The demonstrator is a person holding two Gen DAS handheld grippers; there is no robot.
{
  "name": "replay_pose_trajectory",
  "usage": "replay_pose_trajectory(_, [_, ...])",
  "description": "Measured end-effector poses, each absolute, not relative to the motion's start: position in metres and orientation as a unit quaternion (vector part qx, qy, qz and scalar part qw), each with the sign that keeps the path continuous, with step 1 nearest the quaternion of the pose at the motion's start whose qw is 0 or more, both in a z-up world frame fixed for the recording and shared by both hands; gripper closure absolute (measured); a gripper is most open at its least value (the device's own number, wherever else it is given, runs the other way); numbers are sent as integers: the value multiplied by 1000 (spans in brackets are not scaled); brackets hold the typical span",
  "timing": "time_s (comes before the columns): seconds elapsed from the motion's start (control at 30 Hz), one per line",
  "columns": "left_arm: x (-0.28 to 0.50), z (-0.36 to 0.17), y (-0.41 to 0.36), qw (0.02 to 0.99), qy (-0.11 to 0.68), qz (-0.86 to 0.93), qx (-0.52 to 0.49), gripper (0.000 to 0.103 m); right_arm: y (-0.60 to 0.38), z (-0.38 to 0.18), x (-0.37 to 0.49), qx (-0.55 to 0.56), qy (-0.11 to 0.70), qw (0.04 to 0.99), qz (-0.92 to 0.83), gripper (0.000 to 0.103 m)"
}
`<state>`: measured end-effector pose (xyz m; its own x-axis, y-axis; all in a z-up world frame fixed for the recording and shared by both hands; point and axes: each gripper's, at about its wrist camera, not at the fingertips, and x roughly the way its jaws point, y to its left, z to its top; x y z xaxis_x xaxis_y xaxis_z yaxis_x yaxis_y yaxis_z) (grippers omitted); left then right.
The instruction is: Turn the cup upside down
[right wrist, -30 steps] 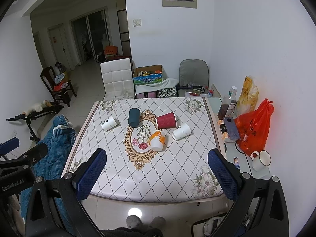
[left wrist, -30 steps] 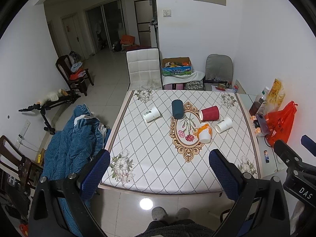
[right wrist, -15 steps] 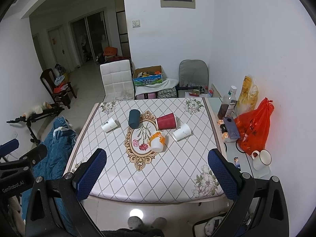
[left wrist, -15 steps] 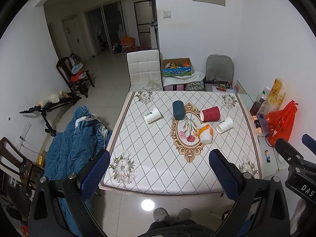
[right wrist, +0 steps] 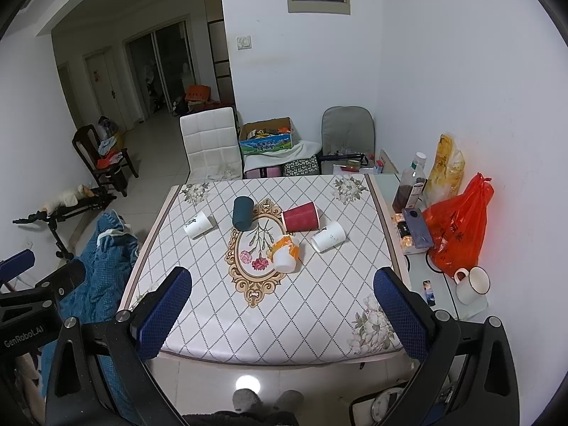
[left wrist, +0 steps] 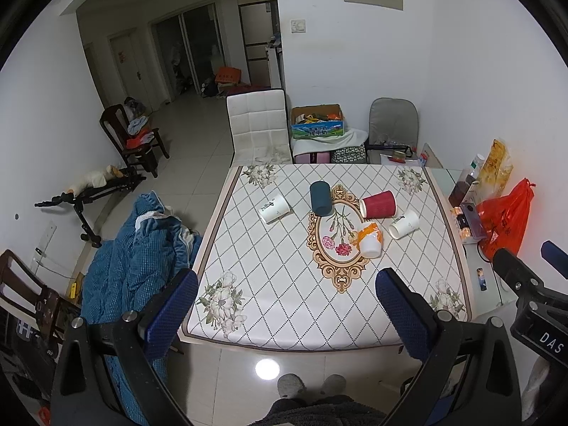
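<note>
Several cups lie on their sides on the patterned table (left wrist: pixel 284 277): a white paper cup (left wrist: pixel 273 208) at the left, a dark teal cup (left wrist: pixel 321 198), a red ribbed cup (left wrist: pixel 377 204), an orange-and-white cup (left wrist: pixel 370 238) and another white paper cup (left wrist: pixel 404 224) at the right. They also show in the right wrist view: white (right wrist: pixel 199 224), teal (right wrist: pixel 242 213), red (right wrist: pixel 300 216), orange-and-white (right wrist: pixel 285 252), white (right wrist: pixel 328 236). My left gripper (left wrist: pixel 285 307) and right gripper (right wrist: pixel 282 305) are both open and empty, held well back above the table's near edge.
A side table at the right holds an orange plastic bag (right wrist: pixel 458 227), bottles (right wrist: pixel 411 184) and a white mug (right wrist: pixel 472 284). A white chair (left wrist: pixel 257 126) and a grey chair (left wrist: pixel 392 124) stand behind the table. A blue blanket (left wrist: pixel 131 262) lies at the left.
Both grippers have drawn back and risen slightly, so the table looks a little smaller. The cups have not moved. Both grippers stay open.
</note>
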<state>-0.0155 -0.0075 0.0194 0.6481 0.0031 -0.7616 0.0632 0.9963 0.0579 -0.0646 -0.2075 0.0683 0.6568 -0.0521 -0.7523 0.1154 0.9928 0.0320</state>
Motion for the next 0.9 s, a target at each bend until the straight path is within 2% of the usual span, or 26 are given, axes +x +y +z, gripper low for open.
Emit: replay_pose_trajectory(0.9, [-12, 17, -18, 904, 424, -22, 40, 0, -205, 65, -68, 43, 416, 907, -45, 0])
